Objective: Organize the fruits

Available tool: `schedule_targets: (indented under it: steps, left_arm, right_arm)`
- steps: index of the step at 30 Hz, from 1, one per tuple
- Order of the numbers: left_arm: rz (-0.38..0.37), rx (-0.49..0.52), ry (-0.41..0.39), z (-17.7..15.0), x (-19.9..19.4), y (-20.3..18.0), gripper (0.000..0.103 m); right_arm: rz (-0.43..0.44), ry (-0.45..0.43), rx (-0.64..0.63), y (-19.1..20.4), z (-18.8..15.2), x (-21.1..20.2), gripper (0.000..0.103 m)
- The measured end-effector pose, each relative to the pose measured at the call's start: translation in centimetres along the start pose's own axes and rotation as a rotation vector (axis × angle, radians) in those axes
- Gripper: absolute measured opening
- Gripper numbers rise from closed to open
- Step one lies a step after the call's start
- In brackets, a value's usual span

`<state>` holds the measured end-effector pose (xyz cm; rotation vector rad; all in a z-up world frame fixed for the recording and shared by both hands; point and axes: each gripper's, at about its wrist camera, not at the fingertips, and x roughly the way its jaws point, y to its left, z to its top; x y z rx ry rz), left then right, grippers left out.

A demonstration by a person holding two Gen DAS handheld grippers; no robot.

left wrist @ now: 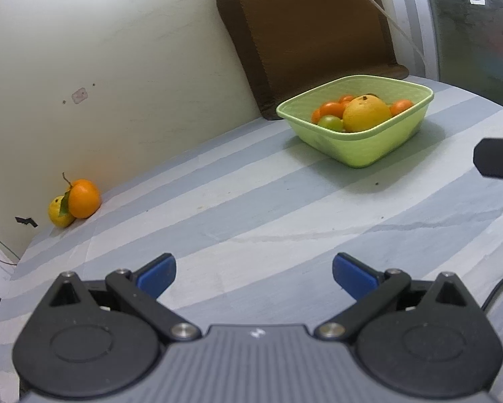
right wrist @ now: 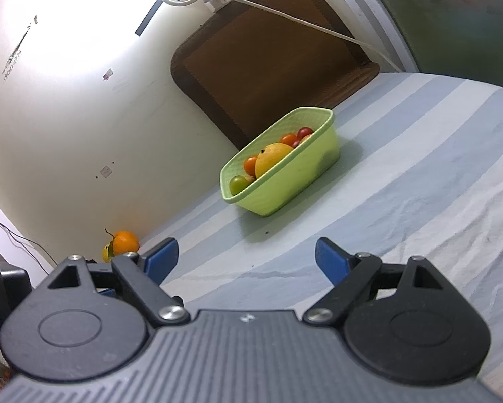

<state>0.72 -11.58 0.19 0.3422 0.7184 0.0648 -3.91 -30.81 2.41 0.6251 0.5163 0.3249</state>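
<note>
Striped cloth is spread over the table. Basket is placed near the wall, filled with fruits. Orange and lemon are seen touching, well apart from it. Left gripper and right gripper are held with fingers spread, empty.

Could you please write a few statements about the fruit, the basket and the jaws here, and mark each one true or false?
1. The left gripper holds a fruit. False: its jaws are open and empty.
2. The green basket contains a large yellow fruit among small tomatoes. True.
3. The orange lies inside the basket. False: it lies on the striped cloth by the wall.
4. A small yellow fruit touches the orange. True.
5. The right gripper has open jaws. True.
</note>
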Motion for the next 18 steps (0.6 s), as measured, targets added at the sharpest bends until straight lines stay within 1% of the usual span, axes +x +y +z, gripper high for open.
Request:
schedule_targets:
  steps: [10, 14, 18]
  left_arm:
    - [-0.047, 0.009, 0.005, 1.7, 0.5, -1.6, 0.103]
    - [-0.07, 0.004, 0.007, 2.3, 1.0, -2.0, 0.103]
    - [-0.091, -0.012, 0.006, 2.9, 1.3, -2.0, 0.103]
  right_arm:
    - [-0.023, -0.024, 0.027, -1.4, 0.4, -0.3, 0.09]
    - [-0.03, -0.04, 0.012, -1.6, 0.6, -0.4, 0.09]
    - [-0.041, -0.059, -0.032, -1.3, 0.8, -0.4, 0.09]
